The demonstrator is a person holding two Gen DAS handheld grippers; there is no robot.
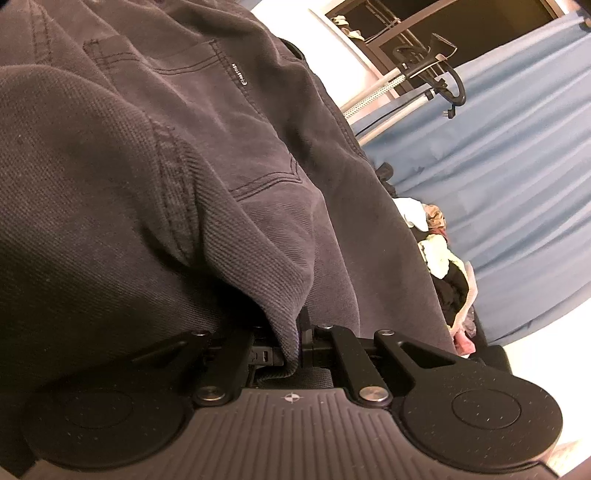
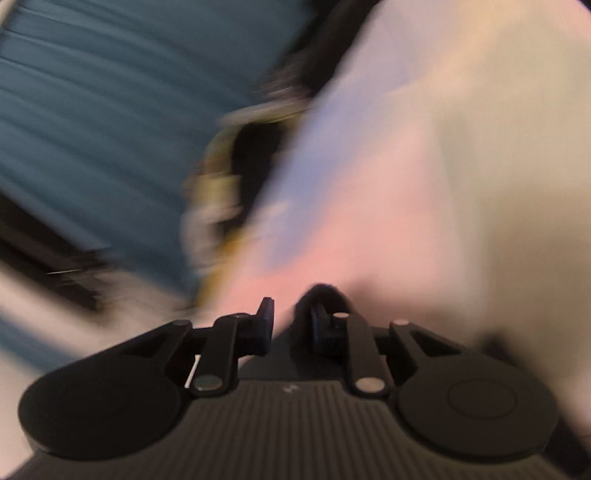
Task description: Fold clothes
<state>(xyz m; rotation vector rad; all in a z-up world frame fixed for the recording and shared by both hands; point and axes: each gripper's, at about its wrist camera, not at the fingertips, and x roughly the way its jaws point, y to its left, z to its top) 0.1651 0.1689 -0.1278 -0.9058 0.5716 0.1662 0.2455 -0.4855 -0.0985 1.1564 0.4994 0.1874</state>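
The left gripper (image 1: 291, 343) pinches the dark trousers (image 1: 207, 155) to hold them up; the right gripper (image 2: 291, 317), lower centre, stands narrowly apart, empty.

This looks like a room in a home, used for sorting laundry. A pleated blue curtain (image 1: 517, 155) fills the right side in the left wrist view, with a heap of mixed clothes (image 1: 447, 266) lying near its foot. Farther off, a metal garment rack (image 1: 417, 70) with dark hooks stands against a pale wall (image 1: 295, 18) beside a dark opening.
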